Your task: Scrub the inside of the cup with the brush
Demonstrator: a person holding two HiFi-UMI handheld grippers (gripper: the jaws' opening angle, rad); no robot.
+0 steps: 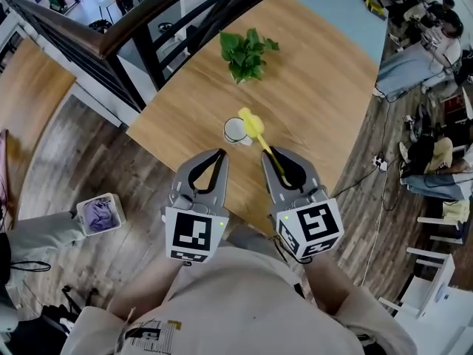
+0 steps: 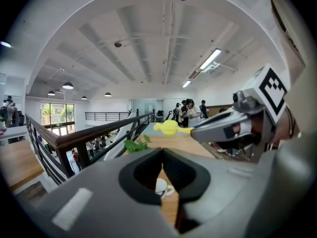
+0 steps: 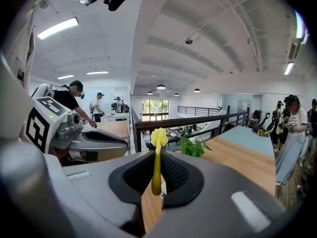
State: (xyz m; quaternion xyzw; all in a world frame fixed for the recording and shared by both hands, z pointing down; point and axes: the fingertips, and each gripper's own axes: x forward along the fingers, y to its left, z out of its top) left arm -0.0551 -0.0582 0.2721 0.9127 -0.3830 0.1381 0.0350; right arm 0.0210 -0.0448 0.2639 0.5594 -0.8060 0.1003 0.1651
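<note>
Nearest, the left gripper [image 1: 219,156] has its jaws together, empty. The right gripper [image 1: 272,157] clamps a yellow brush [image 1: 253,124], head raised above the white cup [image 1: 234,132] standing just beyond on the table [image 1: 318,80].

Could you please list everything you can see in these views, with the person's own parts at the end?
Table: one, light wood, centre.
Cup: one, white, on the table.
Brush: one, yellow, held by its handle, head raised near the cup.
Plant: one, green, far part of the table.
Box: one, white with purple cloth, floor at left.
Railing: one, dark, beside the table's left edge.
People: several, far right.
Left gripper: one, grey, shut, empty.
Right gripper: one, grey, shut on the brush.
</note>
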